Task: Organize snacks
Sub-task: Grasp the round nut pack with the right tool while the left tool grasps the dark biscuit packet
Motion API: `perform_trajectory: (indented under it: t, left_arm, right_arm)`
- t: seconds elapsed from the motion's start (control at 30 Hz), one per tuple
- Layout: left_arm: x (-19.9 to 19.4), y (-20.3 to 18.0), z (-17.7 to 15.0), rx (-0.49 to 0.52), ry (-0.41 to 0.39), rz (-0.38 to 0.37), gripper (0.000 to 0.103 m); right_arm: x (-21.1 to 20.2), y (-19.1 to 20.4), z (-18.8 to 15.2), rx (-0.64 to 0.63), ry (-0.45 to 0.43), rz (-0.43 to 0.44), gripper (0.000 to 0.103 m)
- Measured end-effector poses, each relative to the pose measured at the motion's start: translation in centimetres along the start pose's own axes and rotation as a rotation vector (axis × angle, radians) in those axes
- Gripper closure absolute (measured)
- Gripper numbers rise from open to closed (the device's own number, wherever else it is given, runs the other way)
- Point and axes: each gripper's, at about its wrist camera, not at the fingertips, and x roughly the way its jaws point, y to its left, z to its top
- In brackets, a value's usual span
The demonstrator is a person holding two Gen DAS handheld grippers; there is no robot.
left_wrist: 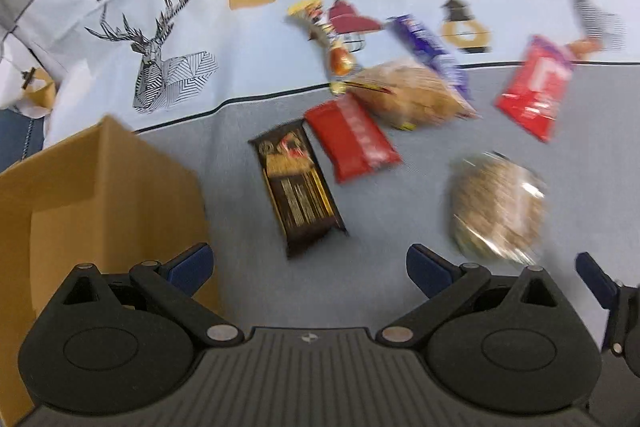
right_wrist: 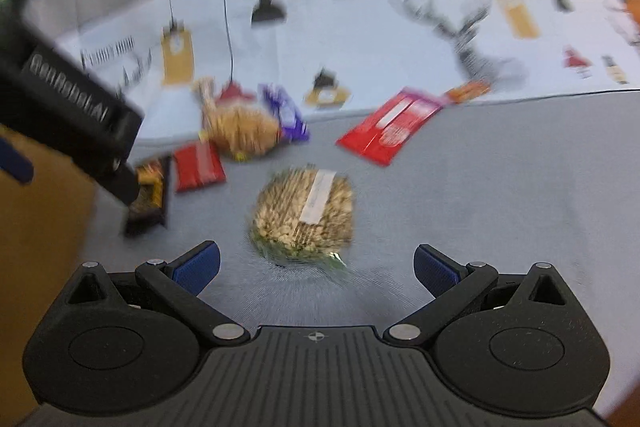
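Snacks lie scattered on the grey and printed tablecloth (left_wrist: 248,59) in the left wrist view: a dark brown bar (left_wrist: 300,187) nearest the cardboard box (left_wrist: 100,187), a red pack (left_wrist: 354,137) just beside it, a round seeded cake (left_wrist: 498,205) to the right, and the left gripper (left_wrist: 308,267) hangs above the cloth with jaws wide apart and empty. From the right wrist view, the right gripper (right_wrist: 316,263) also stands spread and empty, the seeded cake (right_wrist: 306,219) lying just ahead between its fingers, a larger red packet (right_wrist: 390,125) farther off.
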Motion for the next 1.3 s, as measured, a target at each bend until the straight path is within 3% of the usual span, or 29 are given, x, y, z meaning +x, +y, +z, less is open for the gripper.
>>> perform_trajectory:
  t: [0.17, 0.23, 0.3, 0.53, 0.97, 1.03, 1.07, 1.1, 1.2, 1.3]
  left_arm:
    - [8.0, 0.5, 3.0, -0.031, 0.115, 0.038, 0.000]
    - [9.4, 2.2, 3.2, -0.117, 0.124, -0.055, 0.000]
    - [10.3, 3.9, 3.2, -0.198, 0.129, -0.153, 0.000]
    - [10.1, 4.2, 2.3, -0.162, 0.065, -0.158, 0.000]
    - [9.8, 4.1, 2.4, -0.172, 0.097, -0.149, 0.000]
    - [9.5, 4.4, 2.7, -0.196, 0.094, -0.152, 0.013]
    - [9.0, 4.6, 2.7, -0.207, 0.071, -0.151, 0.034]
    - [8.6, 4.7, 3.0, -0.206, 0.058, -0.153, 0.059]
    - [7.2, 5.5, 2.9, -0.236, 0.068, -0.168, 0.060]
    - [4.2, 5.4, 1.7, -0.194, 0.001, -0.151, 0.060]
  right_arm:
    - [7.2, 0.5, 1.3, 0.027, 0.062, -0.045, 0.000]
    - [8.3, 1.0, 1.3, -0.047, 0.020, -0.113, 0.001]
    - [8.5, 0.7, 1.3, -0.045, 0.004, -0.101, 0.001]
    - [8.9, 0.7, 1.2, -0.040, -0.020, -0.113, 0.001]
    - [8.8, 0.7, 1.0, -0.039, -0.037, -0.120, 0.001]
    - [8.7, 0.7, 1.1, -0.040, -0.032, -0.116, 0.004]
    - [8.5, 0.6, 1.1, -0.037, -0.043, -0.106, 0.020]
    - [8.2, 0.6, 1.2, -0.040, -0.064, -0.110, 0.020]
    - [8.1, 0.2, 1.4, -0.010, -0.069, -0.116, 0.020]
    - [7.5, -0.5, 1.6, 0.033, -0.116, -0.140, 0.020]
